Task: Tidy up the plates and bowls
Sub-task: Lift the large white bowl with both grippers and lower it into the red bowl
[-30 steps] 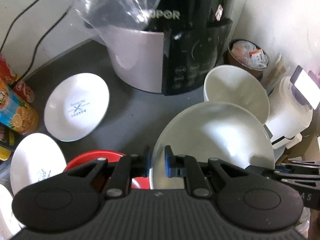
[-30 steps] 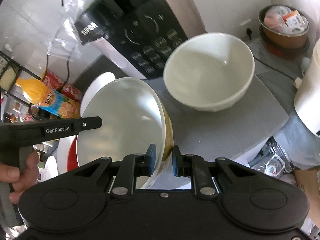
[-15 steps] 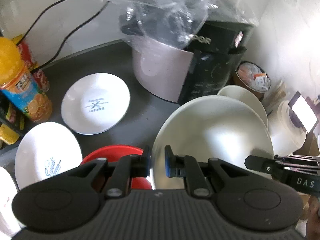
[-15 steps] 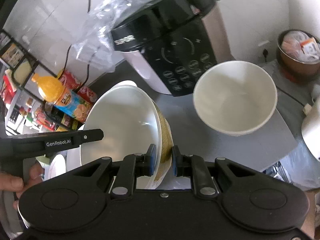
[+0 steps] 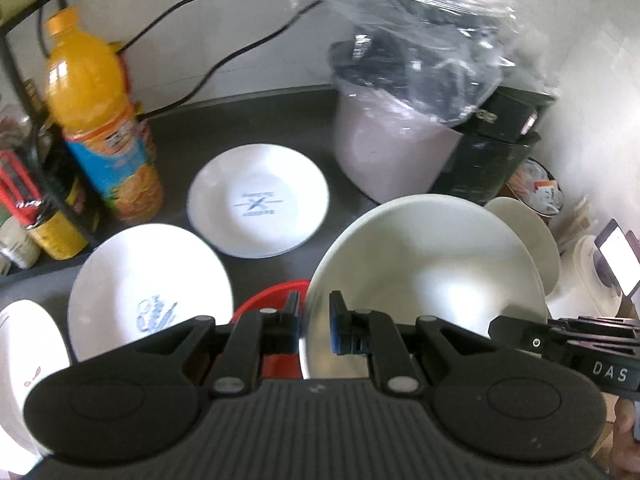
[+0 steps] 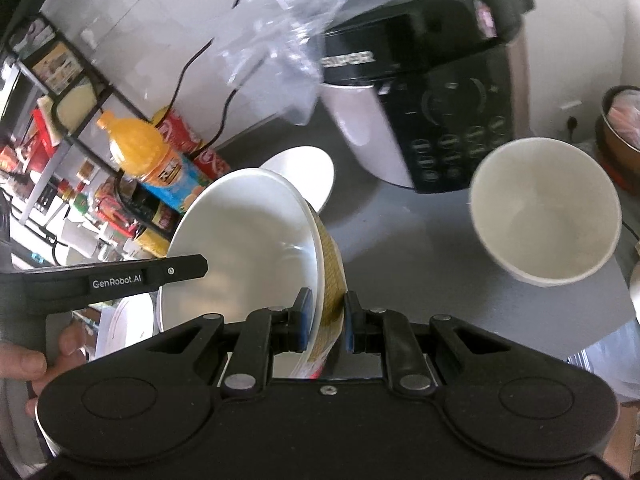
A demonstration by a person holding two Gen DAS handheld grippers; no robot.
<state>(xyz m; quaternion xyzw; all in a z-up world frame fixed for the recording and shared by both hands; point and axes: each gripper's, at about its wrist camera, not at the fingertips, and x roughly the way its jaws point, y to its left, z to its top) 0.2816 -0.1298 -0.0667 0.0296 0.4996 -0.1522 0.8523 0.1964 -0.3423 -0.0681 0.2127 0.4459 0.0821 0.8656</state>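
Both your left hand-held gripper and right hand-held gripper clamp opposite rims of the large white ceramic bowl, red plastic bowl directly beneath.

three plates, three bowls, one bottle

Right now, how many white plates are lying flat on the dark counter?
3 in the left wrist view: one with an X logo mid-counter, one with a blue print nearer, one cut off at the left edge. More may be hidden.
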